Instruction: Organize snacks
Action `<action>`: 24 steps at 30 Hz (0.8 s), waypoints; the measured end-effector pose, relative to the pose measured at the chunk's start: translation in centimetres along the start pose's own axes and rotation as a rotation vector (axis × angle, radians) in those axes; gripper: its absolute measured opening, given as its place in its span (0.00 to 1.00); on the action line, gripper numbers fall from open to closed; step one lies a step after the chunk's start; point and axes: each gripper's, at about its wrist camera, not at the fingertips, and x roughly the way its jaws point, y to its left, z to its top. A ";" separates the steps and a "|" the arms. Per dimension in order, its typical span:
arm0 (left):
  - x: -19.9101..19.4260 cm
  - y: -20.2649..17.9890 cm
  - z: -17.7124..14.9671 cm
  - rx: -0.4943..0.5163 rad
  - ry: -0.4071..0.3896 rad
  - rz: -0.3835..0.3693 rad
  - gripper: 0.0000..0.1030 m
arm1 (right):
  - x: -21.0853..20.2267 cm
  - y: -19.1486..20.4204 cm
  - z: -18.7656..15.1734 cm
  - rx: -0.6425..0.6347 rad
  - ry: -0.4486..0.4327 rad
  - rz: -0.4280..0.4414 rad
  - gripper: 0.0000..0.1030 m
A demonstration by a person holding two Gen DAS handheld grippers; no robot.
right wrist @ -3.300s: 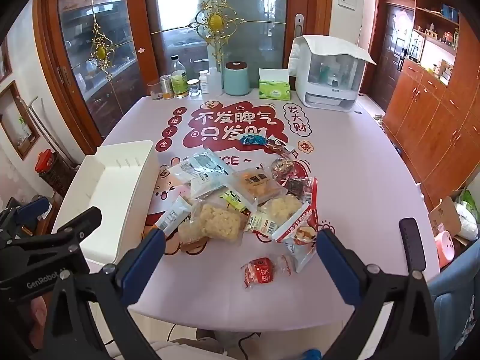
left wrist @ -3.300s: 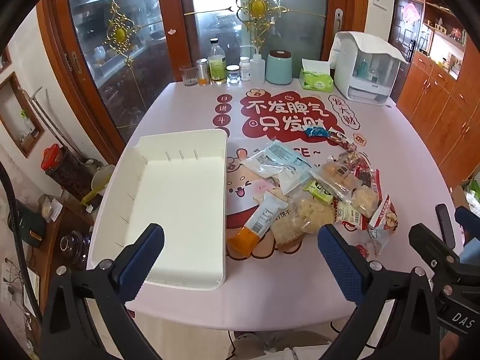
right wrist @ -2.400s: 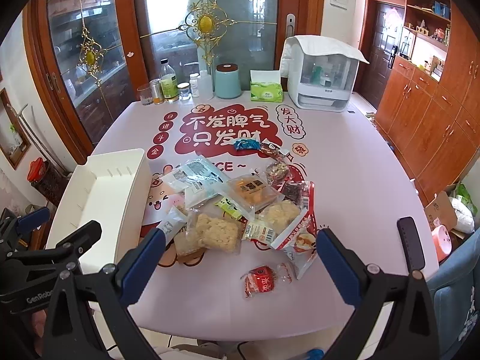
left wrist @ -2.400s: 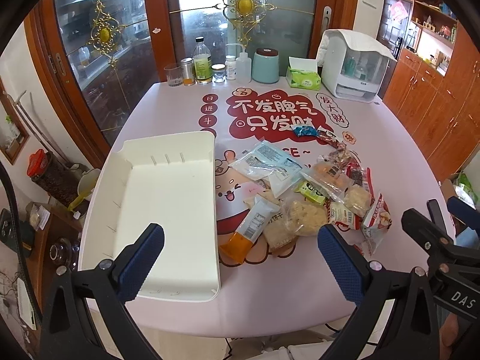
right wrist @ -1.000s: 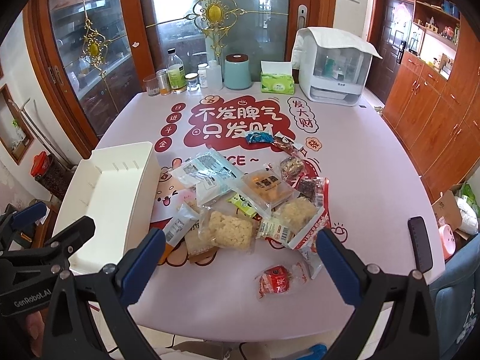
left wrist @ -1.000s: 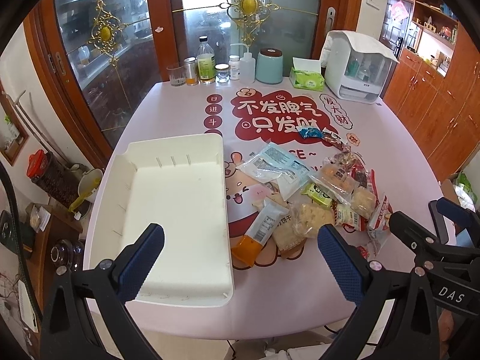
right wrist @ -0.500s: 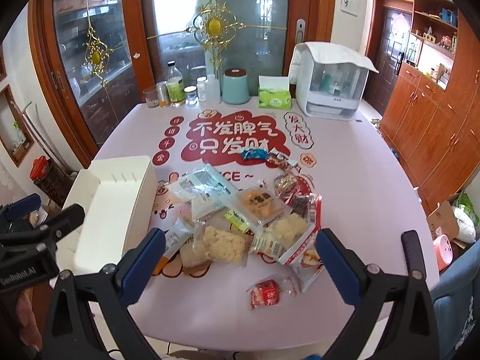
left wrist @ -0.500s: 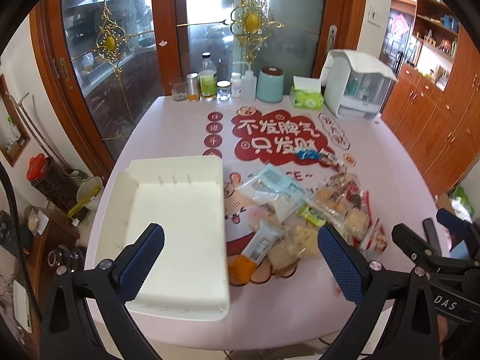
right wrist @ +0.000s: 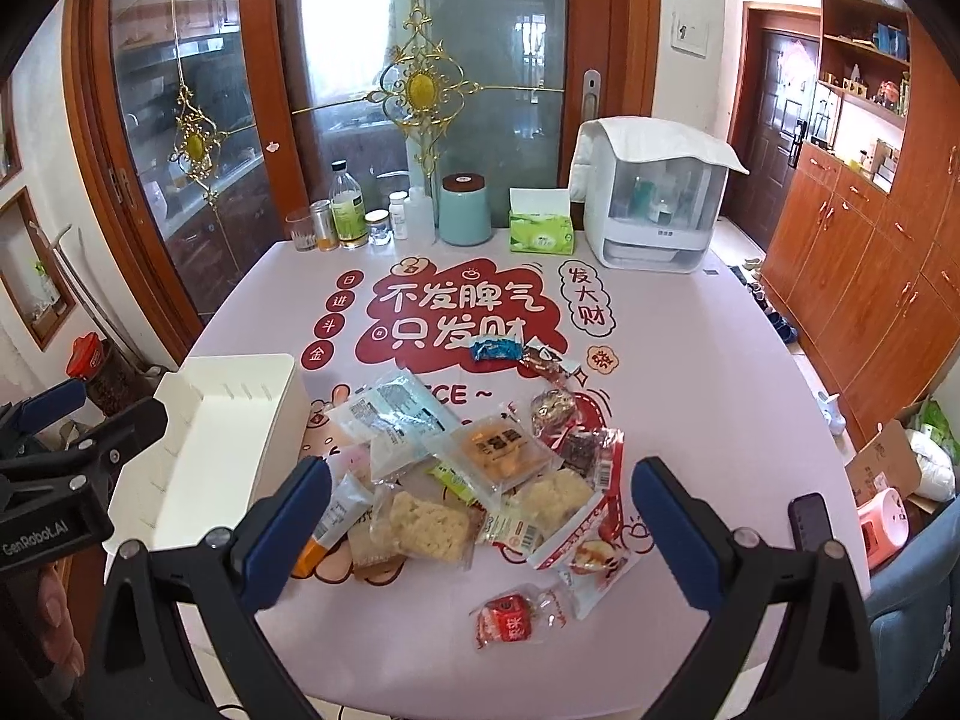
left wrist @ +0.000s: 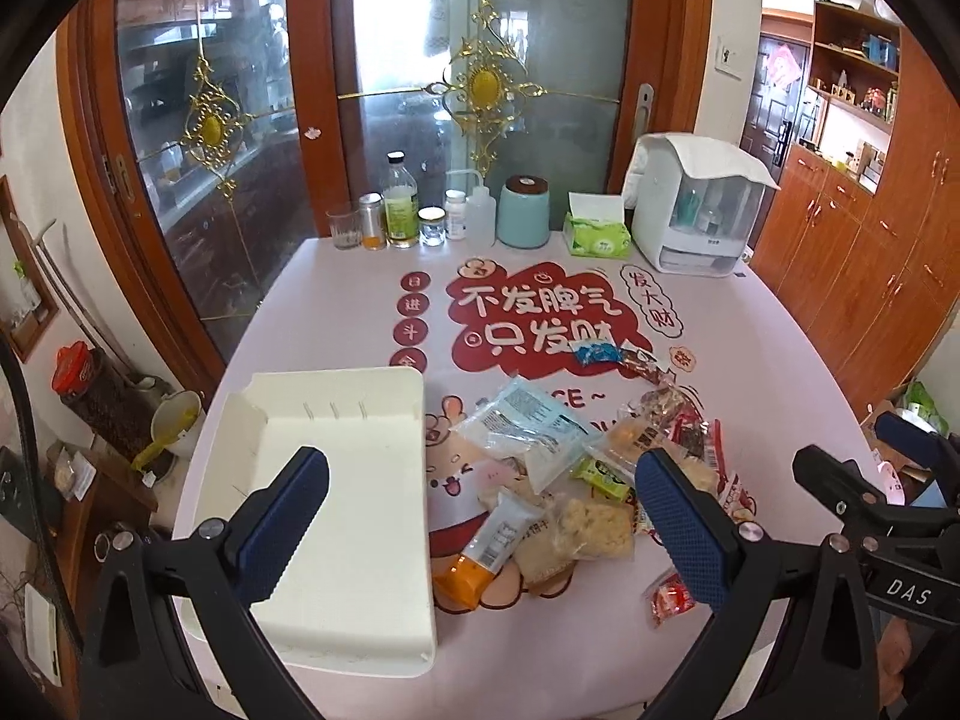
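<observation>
Seen from the left wrist camera, the left gripper [left wrist: 480,516] is held above the near edge of a pink desk [left wrist: 336,312], its blue-padded fingers [left wrist: 282,516] spread wide with nothing between them. An empty white tray [left wrist: 360,570] lies on the near left of the desk. Just to its right a heap of snacks [left wrist: 576,468] is spread over a red printed panel, with an orange-capped tube packet [left wrist: 489,552] nearest the tray and a crumbly rice cracker pack [left wrist: 594,531] beside it. A small red-wrapped sweet [left wrist: 669,597] lies apart at the near right. Along the far edge are ranged bottles and jars [left wrist: 402,210], a teal canister [left wrist: 525,210], a green tissue box [left wrist: 599,234] and a white countertop appliance [left wrist: 696,210]. The right gripper [left wrist: 864,480] is glimpsed at the right edge.

Seen from the right wrist camera, the right gripper [right wrist: 480,516] hangs over the near side of the heap, its jaws likewise wide apart and empty. Below lie the cracker pack, an orange pastry pack [right wrist: 501,447] and a red-and-white bag [right wrist: 582,534]. The red sweet sits alone nearest the camera, and a blue wrapper [right wrist: 495,349] lies at the far end of the heap. The tray stands to the left, touching none of the snacks as far as can be made out. The left gripper is seen at the left edge, with part of a hand [right wrist: 57,624] beneath it.
</observation>
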 end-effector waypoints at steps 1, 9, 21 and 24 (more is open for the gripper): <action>0.3 -0.3 0.1 0.005 0.021 -0.010 0.99 | 0.0 -0.2 0.0 -0.002 -0.005 0.000 0.98; 4.0 -3.4 -0.9 0.055 0.085 0.009 0.99 | 1.8 -4.5 0.0 0.014 0.004 -0.035 0.98; 15.9 -7.0 -4.8 -0.002 0.357 -0.054 0.99 | 11.0 -12.6 -4.7 -0.051 0.159 0.004 0.98; 18.9 -8.0 -6.4 -0.012 0.425 -0.066 0.99 | 13.5 -12.9 -6.7 -0.108 0.218 0.033 0.98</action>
